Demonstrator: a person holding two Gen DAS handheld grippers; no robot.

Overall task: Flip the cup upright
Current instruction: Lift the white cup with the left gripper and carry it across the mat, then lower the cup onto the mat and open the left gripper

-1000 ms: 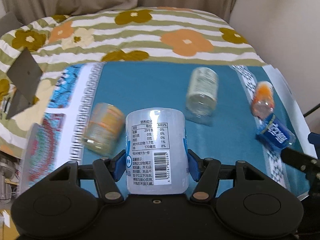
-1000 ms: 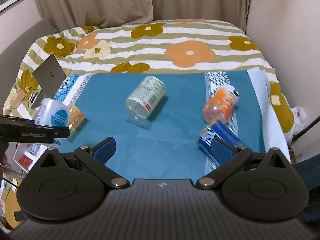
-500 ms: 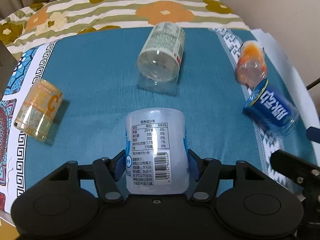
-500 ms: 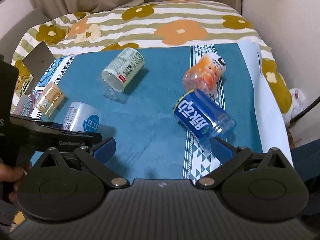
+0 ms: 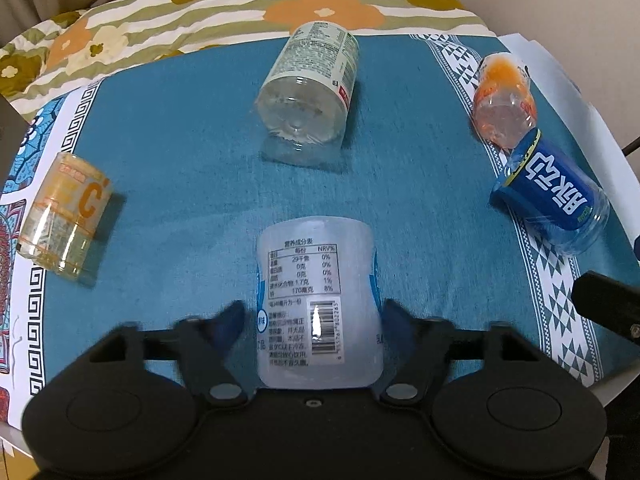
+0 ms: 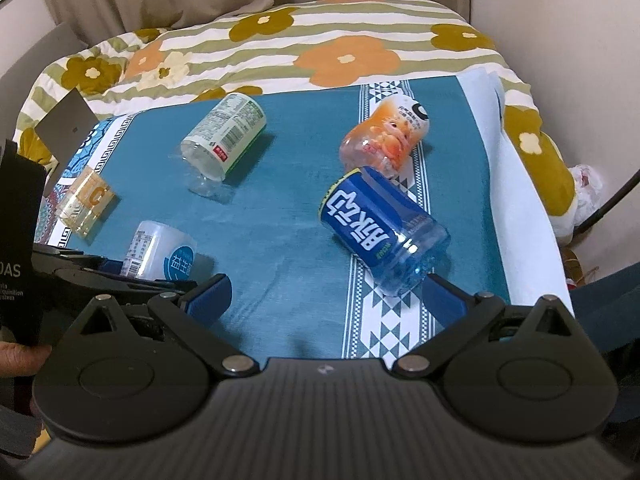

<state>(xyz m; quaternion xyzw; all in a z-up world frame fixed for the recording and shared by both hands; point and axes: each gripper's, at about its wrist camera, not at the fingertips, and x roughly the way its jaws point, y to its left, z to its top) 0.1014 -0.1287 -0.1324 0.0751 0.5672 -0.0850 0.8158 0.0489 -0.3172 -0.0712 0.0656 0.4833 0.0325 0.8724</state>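
A white cup with a nutrition label (image 5: 318,300) stands between the fingers of my left gripper (image 5: 316,320), its flat end up, on the teal cloth (image 5: 180,140). The jaws have parted and a gap shows on the left side; the blue pads (image 5: 230,318) look blurred. The same cup shows in the right wrist view (image 6: 160,252). A blue-labelled cup (image 6: 376,236) lies on its side just ahead of my right gripper (image 6: 326,292), which is open and empty. It also shows in the left wrist view (image 5: 550,196).
A pale green-labelled cup (image 5: 308,88), an orange cup (image 5: 504,100) and a yellow cup (image 5: 66,216) lie on their sides on the cloth. A flowered striped quilt (image 6: 320,36) covers the bed behind. A wall stands at the right.
The left gripper lowered the white cup onto the cloth and its jaws have begun to part. The right gripper moved closer to the blue cup.
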